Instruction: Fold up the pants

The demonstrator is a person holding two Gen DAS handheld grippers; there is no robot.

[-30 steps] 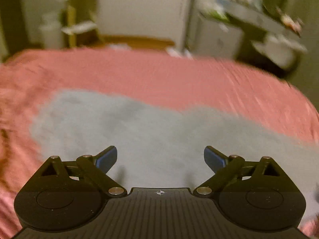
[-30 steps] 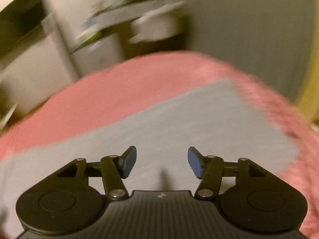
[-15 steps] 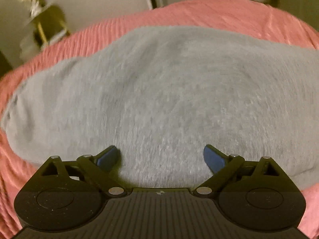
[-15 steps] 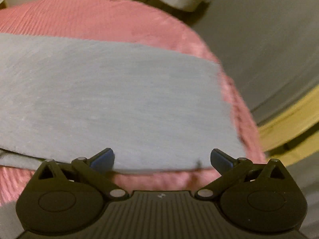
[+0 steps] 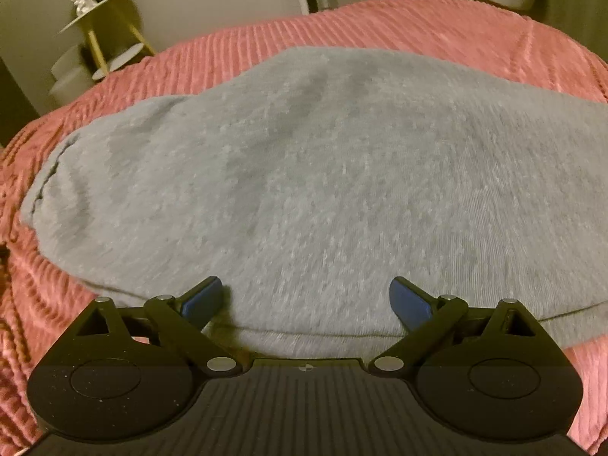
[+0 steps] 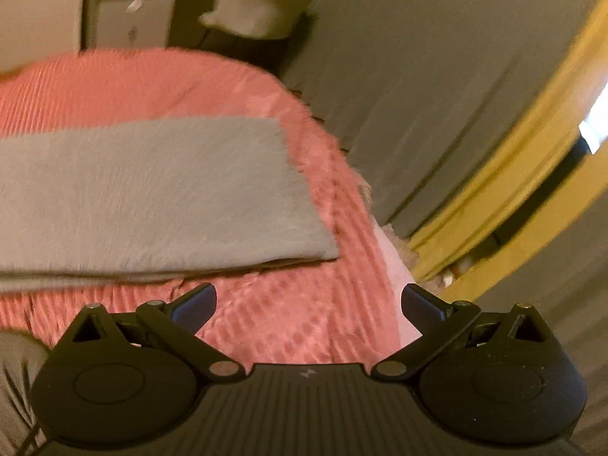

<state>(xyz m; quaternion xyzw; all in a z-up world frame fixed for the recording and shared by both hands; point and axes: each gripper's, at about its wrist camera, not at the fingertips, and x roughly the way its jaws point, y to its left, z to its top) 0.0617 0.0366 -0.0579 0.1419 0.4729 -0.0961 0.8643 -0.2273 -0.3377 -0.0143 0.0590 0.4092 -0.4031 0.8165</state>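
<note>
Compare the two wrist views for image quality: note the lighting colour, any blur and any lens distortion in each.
Left wrist view: dim warm light, the grey pants fairly sharp with knit texture visible, the pink bedspread bowed by the fisheye. Right wrist view: same warm cast, motion blur smearing the pants and the background, only the right hand-held gripper crisp.

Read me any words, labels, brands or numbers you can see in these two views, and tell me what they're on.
No readable text in either view.
Left gripper: small round mark on its body, no letters.
Right gripper: small pale logo on its body, too small to read.
Pants and bedspread: no label or print showing.
</note>
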